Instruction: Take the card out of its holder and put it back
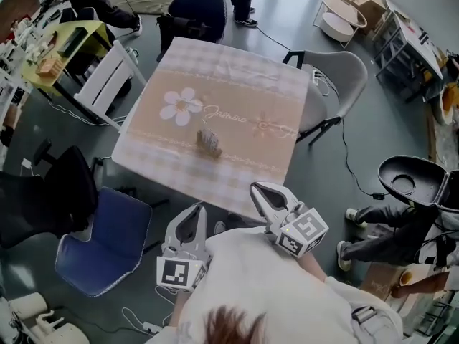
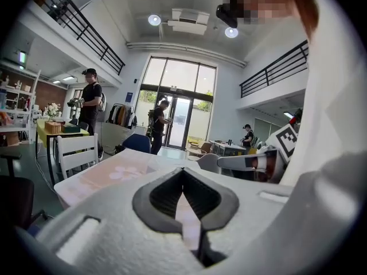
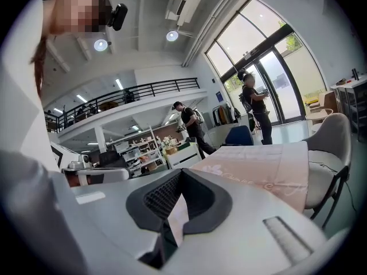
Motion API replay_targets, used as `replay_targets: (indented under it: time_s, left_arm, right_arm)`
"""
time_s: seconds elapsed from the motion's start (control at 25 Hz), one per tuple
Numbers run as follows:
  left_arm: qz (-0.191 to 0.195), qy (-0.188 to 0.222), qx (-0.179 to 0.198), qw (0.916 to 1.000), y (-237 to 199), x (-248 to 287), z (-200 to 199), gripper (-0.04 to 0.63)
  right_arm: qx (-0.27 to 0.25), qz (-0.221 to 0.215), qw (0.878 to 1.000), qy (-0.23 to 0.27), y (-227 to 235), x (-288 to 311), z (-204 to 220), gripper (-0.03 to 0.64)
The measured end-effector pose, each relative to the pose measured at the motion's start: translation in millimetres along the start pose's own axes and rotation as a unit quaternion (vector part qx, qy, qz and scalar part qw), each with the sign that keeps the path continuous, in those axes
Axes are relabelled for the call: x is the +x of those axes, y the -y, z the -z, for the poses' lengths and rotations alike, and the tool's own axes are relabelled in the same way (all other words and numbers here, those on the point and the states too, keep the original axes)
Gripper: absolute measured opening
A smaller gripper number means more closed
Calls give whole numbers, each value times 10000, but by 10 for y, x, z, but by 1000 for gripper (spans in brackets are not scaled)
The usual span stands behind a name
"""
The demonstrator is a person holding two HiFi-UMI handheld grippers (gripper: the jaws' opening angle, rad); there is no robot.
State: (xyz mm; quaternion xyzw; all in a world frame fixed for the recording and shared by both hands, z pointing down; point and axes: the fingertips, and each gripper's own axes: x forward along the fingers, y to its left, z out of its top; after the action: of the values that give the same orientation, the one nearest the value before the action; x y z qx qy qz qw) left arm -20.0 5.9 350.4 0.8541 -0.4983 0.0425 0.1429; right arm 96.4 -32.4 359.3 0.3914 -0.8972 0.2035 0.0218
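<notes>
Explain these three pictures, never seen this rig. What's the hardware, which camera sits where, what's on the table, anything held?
There is no robot. A person holds a two-jaw tool in each hand: the left gripper and the right gripper. The head view looks down from a camera on the person's head. The other two cameras ride on the grippers and look along their jaws. On the flower-print tablecloth stands one small card holder, apart from both grippers. Both pairs of jaws are shut and hold nothing.
</notes>
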Motion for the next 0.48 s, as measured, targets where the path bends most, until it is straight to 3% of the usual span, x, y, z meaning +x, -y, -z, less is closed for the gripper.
replay_targets:
  time_s: [0.2,0.48]
  left_arm:
    - [-291,71,-217,9993,-84,108,22,0]
    - [-195,97,-231,9995,37,262,-19,0]
  right_arm:
    - [-46,-145,9998,-121,149,75,5,-3]
    - [-50,-67,9999,-91,332,-10,-43,-3]
